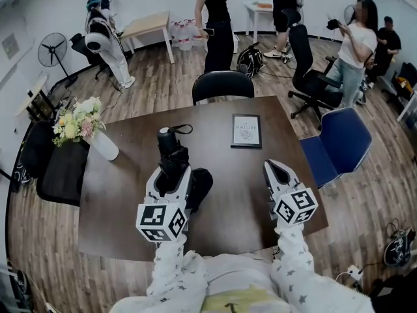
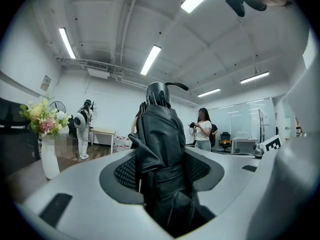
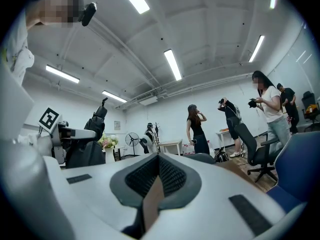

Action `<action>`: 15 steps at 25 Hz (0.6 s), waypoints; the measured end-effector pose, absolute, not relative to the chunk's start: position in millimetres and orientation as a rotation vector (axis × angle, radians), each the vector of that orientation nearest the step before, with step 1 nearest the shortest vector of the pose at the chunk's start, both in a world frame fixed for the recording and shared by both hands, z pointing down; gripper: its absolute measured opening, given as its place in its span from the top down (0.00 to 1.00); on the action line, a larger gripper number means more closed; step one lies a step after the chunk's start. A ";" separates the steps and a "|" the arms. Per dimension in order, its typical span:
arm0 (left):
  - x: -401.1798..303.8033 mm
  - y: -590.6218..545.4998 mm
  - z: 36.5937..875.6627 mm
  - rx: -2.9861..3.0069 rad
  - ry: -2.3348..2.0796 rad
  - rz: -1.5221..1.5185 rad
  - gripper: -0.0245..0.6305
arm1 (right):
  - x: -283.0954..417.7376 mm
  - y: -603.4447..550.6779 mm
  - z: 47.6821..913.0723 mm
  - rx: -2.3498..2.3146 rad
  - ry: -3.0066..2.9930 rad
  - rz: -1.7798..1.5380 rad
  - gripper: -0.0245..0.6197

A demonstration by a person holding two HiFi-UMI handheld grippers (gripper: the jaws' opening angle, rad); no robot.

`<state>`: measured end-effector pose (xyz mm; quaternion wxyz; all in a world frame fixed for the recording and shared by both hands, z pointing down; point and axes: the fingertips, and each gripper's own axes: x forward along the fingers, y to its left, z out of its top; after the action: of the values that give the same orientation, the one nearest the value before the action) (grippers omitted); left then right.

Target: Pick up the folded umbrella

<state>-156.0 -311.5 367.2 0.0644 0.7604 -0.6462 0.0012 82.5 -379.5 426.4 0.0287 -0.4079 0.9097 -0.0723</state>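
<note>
Jaws of your left gripper (image 2: 161, 170) stand apart only as far as the folded umbrella (image 2: 160, 134) forces them. Both ribbed pads press on its black fabric, one from each side, so the clamp sits on the bundle's thick middle rather than on the slim handle. That placement looks chosen for balance, since the umbrella extends well past the pads both ways.

In the head view, the umbrella (image 1: 172, 150) crosses the left gripper (image 1: 171, 175). Its handle end and strap loop point away from you, and its other end shows dark and bulky at the gripper's right, over the table (image 1: 221, 201). Whether that end is clear of the wood cannot be told from these views. Judged against the task, the pick-up is at or near its closing step.

Jaws of your right gripper (image 3: 159, 165) are closed on nothing: the pads meet at their tips, and only a sliver of brown tabletop shows below them. In the head view the right gripper (image 1: 276, 169) hangs over the table's near side, well apart from the umbrella, presumably idle because one clamp suffices.

The framed print (image 1: 246, 131) and the flower vase (image 1: 103, 145) stand well away from the umbrella.
</note>
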 end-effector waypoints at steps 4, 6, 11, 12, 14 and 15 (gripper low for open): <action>-155.7 -312.2 366.5 2.296 -1.950 0.012 0.59 | 82.6 -379.5 426.4 -1.260 2.812 -0.222 0.93; -149.3 -312.3 368.4 2.298 -1.950 0.028 0.59 | 87.9 -378.8 428.4 -1.257 2.816 -0.221 0.93; -151.1 -314.2 370.6 2.294 -1.948 0.040 0.59 | 85.9 -379.9 428.7 -1.257 2.819 -0.216 0.93; -154.8 -314.4 370.3 2.294 -1.947 0.042 0.59 | 82.5 -380.1 427.9 -1.260 2.818 -0.215 0.93; -158.7 -314.6 370.4 2.295 -1.946 0.045 0.59 | 79.6 -380.5 426.9 -1.266 2.817 -0.214 0.93; -159.2 -314.7 370.7 2.295 -1.945 0.047 0.59 | 79.6 -380.8 426.5 -1.269 2.816 -0.212 0.93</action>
<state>-159.2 -314.7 370.7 0.0665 0.7610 -0.6451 0.0154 79.6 -380.8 426.5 0.0230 -0.4098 0.9093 -0.0686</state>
